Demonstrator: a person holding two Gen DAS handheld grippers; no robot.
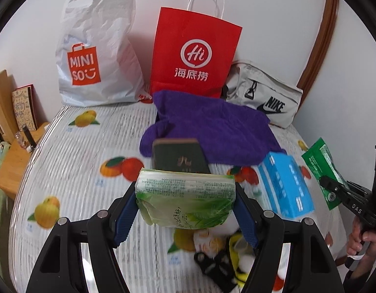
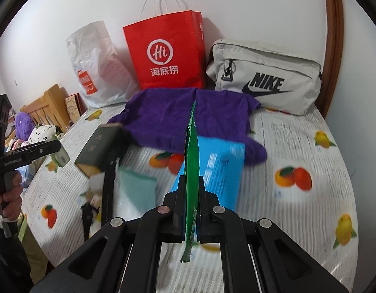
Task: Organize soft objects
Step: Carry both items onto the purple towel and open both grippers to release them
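Green plastic film wraps both things in hand. The left gripper [image 1: 185, 210] is clamped across a soft pack of tissues [image 1: 185, 195], its blue-padded fingers [image 1: 125, 217] pressing the two short ends; the pack is lifted clear of the fruit-print bedspread [image 1: 73, 161]. It looks light and squashy, so a hold across the middle of its width should keep it from folding, though the glossy film may slide if the squeeze eases. The right gripper [image 2: 191, 195] is closed on a thin green sachet [image 2: 191, 146], gripped flat and seen edge-on, raised above a blue box [image 2: 219, 171]. The sachet is likely limp and nearly weightless; pinching it low on its body suits it better than taking the serrated end.

The left wrist view shows the sachet's printed face [image 1: 322, 171] and a plush toy [image 1: 219, 256] lying under the tissues, neither readable from the right. The right wrist view gives the full side of the grey Nike bag [image 2: 263, 73], a pale teal cloth [image 2: 136, 190] and a dark strap beside the dark book [image 2: 100, 146]. Both show the purple towel [image 1: 212, 127] spread before the red paper bag [image 1: 195, 51] and the white Miniso bag [image 1: 97, 48].
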